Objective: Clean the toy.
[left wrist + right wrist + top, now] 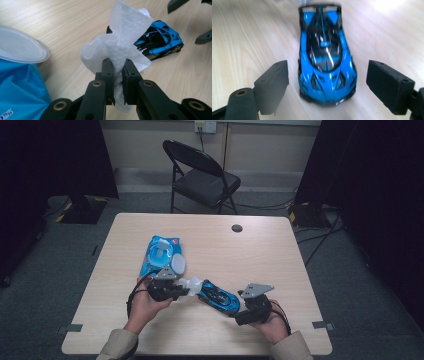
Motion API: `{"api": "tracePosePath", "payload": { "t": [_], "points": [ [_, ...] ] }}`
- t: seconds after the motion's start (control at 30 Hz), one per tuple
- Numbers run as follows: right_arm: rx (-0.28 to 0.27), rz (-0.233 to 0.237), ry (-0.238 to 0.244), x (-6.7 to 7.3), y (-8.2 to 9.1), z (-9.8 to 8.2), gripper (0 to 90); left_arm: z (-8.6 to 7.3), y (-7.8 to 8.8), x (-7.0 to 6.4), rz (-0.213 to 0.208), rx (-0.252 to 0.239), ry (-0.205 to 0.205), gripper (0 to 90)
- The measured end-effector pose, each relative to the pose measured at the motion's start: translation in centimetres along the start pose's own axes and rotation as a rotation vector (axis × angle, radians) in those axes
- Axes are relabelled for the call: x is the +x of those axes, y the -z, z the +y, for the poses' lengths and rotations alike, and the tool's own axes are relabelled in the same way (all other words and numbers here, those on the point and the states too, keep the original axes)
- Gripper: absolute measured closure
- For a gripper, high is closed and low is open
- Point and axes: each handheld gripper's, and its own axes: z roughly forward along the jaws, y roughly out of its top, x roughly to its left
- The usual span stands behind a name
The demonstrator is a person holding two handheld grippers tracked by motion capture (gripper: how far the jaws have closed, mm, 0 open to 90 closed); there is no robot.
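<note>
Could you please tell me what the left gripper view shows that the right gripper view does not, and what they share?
Left gripper view alone: the left gripper, its fingers shut on a white wipe, the blue wipe pack with its open lid, and the right gripper's finger tips at the top right edge.
Right gripper view alone: the right gripper from behind, its fingers standing open on either side of the car without touching it.
Both: the blue and black toy car lying on the wooden table.
</note>
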Motion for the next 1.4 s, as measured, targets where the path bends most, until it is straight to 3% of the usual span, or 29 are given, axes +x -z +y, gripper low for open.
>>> {"api": "tracePosePath", "payload": {
  "t": [0.13, 0.23, 0.33, 0.6, 0.7, 0.8, 1.13, 1.4],
  "points": [
    [-0.048, 0.008, -0.027, -0.1, 0.5, 1.2, 23.3, -0.5, 0.2, -0.2, -0.006, 0.012, -0.001, 81.8],
    [-0.044, -0.012, -0.045, -0.1, 0.1, 2.0, 26.2, -0.7, 0.4, -0.2, -0.007, 0.015, 0.001, 81.9],
    [-0.068, 0.009, -0.077, -0.2, -0.6, 2.5, 27.4, -1.1, 0.5, -0.4, -0.017, 0.017, 0.008, 81.7],
    [-0.022, 0.014, -0.081, -0.6, -2.4, 3.3, 29.6, -1.9, 0.9, -0.6, -0.021, 0.03, -0.002, 81.6],
    [-0.03, 0.036, -0.088, -0.9, -2.6, 3.2, 33.2, -2.1, 0.9, -0.6, -0.016, 0.03, 0.0, 81.3],
    [-0.032, 0.061, -0.084, -1.0, -3.0, 3.4, 39.1, -2.4, 0.9, -0.5, -0.012, 0.035, 0.002, 81.3],
    [0.029, 0.038, -0.018, -0.3, -4.6, 3.1, 39.1, -2.9, 0.3, -0.7, -0.016, 0.052, 0.005, 81.3],
    [0.021, 0.039, -0.018, -0.5, -4.7, 3.0, 42.3, -2.8, -0.3, -1.0, 0.009, 0.058, 0.018, 81.2]
  ]
}}
